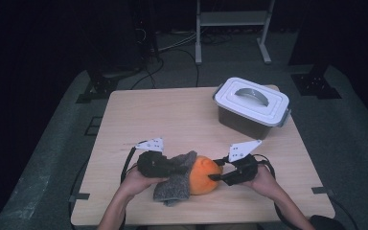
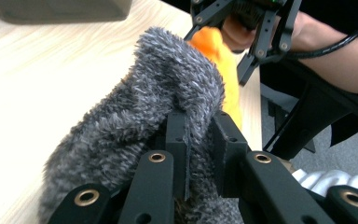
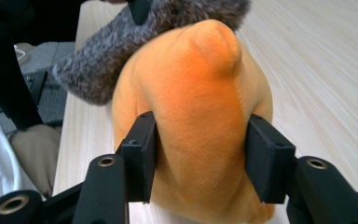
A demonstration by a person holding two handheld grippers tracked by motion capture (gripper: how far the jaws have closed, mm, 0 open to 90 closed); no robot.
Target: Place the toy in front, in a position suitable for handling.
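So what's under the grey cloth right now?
The grey cloth drapes over one side of the orange plush, which the right gripper squeezes. The left gripper pinches the cloth. How far the plush reaches beneath it is covered.

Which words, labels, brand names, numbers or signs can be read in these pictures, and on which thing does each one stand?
None: no readable text in any view.
The grey plastic box with a white lid carries no label.
The round orange plush toy and the grey fuzzy cloth are plain.
The light wooden table bears no marks.
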